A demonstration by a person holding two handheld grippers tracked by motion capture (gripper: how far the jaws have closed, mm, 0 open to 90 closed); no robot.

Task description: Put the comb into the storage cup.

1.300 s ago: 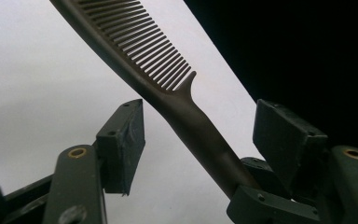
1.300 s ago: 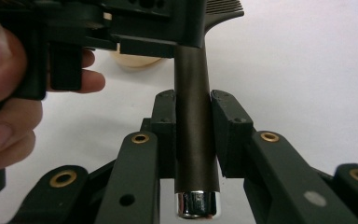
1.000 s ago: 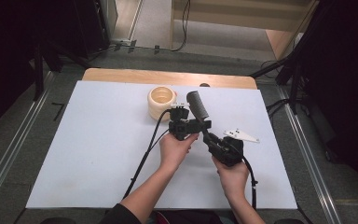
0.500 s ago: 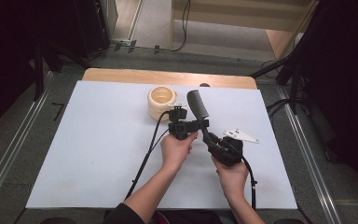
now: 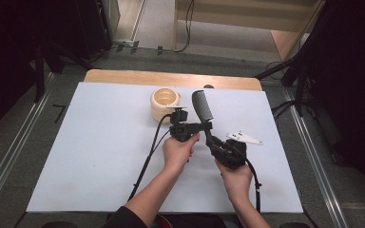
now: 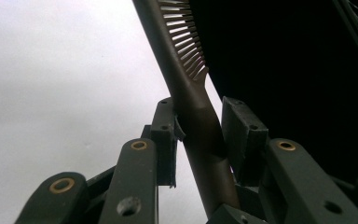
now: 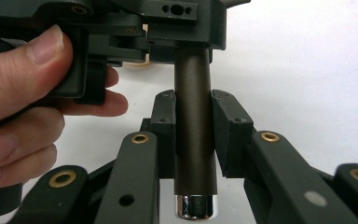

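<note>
Dark brown plastic comb (image 5: 202, 105), held up over the white mat (image 5: 90, 156), both tools on its handle. Landmark: the cream tape roll (image 5: 164, 101). The comb's toothed head sits just right of the roll, handle running back toward the person. Right gripper (image 7: 193, 112) is clamped on the handle low down, near its chrome end cap (image 7: 195, 207), pads on both sides. Left gripper (image 6: 200, 126) straddles the neck just below the teeth; one pad touches, the other looks a shade off, so whether it's clamped I cannot tell. Looks like a handover between the tools. To do it well: get one grip firm before the other lets go, and keep clear of the teeth. Long axis runs from the person toward the table's far edge, head tilted up and away, slightly left.
</note>
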